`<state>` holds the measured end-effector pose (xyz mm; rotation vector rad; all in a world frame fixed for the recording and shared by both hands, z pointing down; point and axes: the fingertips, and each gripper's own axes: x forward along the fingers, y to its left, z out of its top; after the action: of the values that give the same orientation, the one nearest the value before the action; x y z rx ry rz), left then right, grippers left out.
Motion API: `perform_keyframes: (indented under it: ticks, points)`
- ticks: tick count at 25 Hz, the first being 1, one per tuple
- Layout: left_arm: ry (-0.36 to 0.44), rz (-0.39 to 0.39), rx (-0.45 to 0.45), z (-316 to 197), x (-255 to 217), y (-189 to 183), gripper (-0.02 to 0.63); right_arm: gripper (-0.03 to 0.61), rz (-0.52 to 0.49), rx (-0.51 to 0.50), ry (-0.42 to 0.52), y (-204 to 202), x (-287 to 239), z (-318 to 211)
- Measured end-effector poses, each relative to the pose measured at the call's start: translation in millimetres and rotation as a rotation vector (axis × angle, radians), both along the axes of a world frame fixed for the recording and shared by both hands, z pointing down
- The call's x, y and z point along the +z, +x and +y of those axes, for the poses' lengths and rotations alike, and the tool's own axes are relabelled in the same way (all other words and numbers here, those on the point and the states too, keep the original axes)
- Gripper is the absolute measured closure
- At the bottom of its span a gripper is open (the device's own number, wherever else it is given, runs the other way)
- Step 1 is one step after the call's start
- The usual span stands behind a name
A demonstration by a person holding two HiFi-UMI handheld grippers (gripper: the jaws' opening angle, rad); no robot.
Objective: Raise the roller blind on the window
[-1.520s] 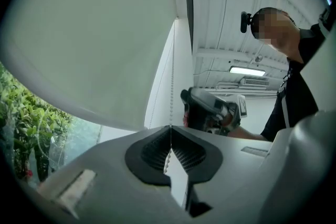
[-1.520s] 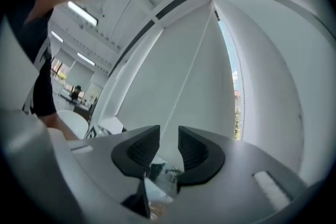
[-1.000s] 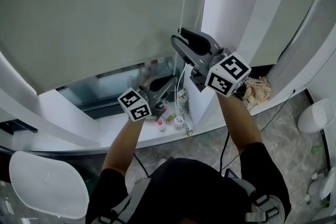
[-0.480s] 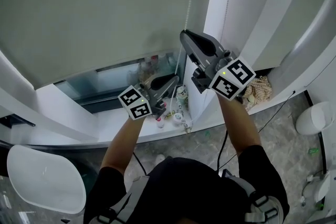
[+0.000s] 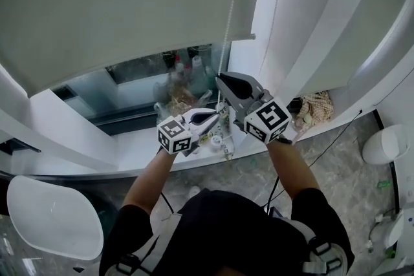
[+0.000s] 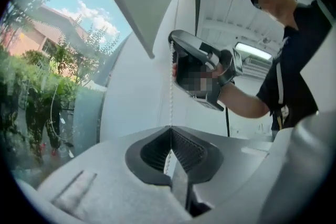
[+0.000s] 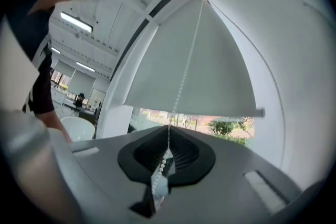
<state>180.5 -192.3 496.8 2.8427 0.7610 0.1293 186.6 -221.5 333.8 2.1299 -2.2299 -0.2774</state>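
Note:
The grey roller blind (image 5: 129, 3) hangs over the window, its bottom bar (image 7: 210, 110) well above the sill. A white bead chain (image 5: 231, 10) drops along the blind's right edge. My right gripper (image 5: 222, 81) is shut on the chain, which runs down into its closed jaws (image 7: 168, 134). Just below it, my left gripper (image 5: 215, 115) is shut on the same chain (image 6: 170, 86), and the beads disappear between its pads (image 6: 171, 131). In the left gripper view the right gripper (image 6: 174, 60) sits higher on the chain.
Bottles and small items (image 5: 191, 71) crowd the white sill (image 5: 129, 152) under the chain. A white column (image 5: 297, 10) stands right of the window. A white chair (image 5: 52, 216) is at the lower left and a crumpled cloth (image 5: 317, 106) on the ledge at right.
Both grippers have come down together along the chain. The blind's bottom edge has risen, and more glass and more of the bottles show below it.

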Motion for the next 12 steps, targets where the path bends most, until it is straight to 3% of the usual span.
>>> perform_keyframes:
  ticks: [3,4,6,9,12]
  points:
    - [0.161,-0.122,0.058,10,47,-12,0.604,0.572,0.0,0.004,-0.117,-1,57,0]
    - [0.192,-0.148,0.079,13,55,-15,0.602,0.572,-0.015,0.006,-0.135,0,69,1]
    - [0.199,-0.162,0.095,12,57,-20,0.538,0.572,-0.031,0.01,-0.141,2,78,3]
    - [0.141,-0.1,0.063,-5,30,-21,0.48,0.572,-0.02,-0.001,-0.145,-1,78,4]
    - [0.103,0.043,0.021,-26,-32,-20,0.465,0.572,-0.031,-0.019,-0.142,-6,78,3]
